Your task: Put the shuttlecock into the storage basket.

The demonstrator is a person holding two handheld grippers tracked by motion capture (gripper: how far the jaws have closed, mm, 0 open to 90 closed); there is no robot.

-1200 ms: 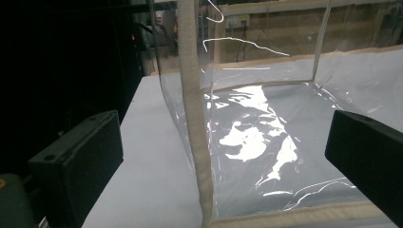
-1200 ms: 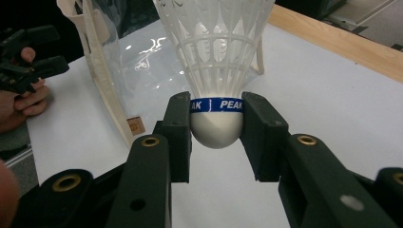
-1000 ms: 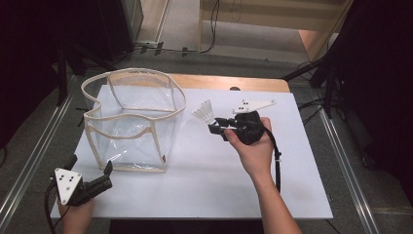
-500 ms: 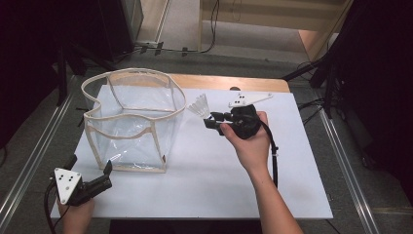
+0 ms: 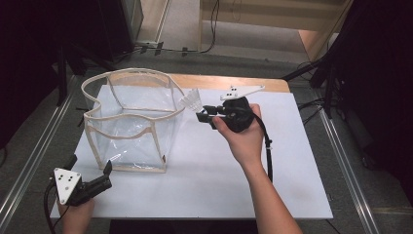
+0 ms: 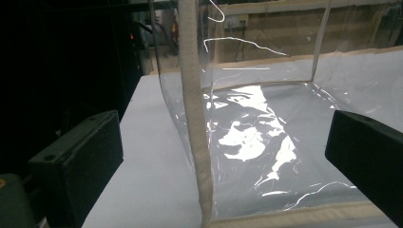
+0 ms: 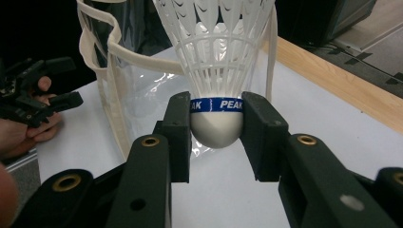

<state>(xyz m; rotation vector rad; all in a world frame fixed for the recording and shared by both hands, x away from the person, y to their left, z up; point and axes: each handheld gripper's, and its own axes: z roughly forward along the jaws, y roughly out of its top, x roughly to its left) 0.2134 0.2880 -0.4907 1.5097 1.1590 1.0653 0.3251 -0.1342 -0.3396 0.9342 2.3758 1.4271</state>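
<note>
One clear bag is standing open on the table, soft-walled and likely to buckle if pushed. The right gripper is pinching the one shuttlecock by its cork, just beside the bag's rim; it looks featherlight, its skirt crushable. The left gripper is waiting, jaws wide apart, empty.

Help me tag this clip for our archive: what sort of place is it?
Probably a lab or workshop data-recording bench: a white table flanked by dark stands with cables on the floor, and a person using handheld grippers on a shuttlecock and clear bag.
</note>
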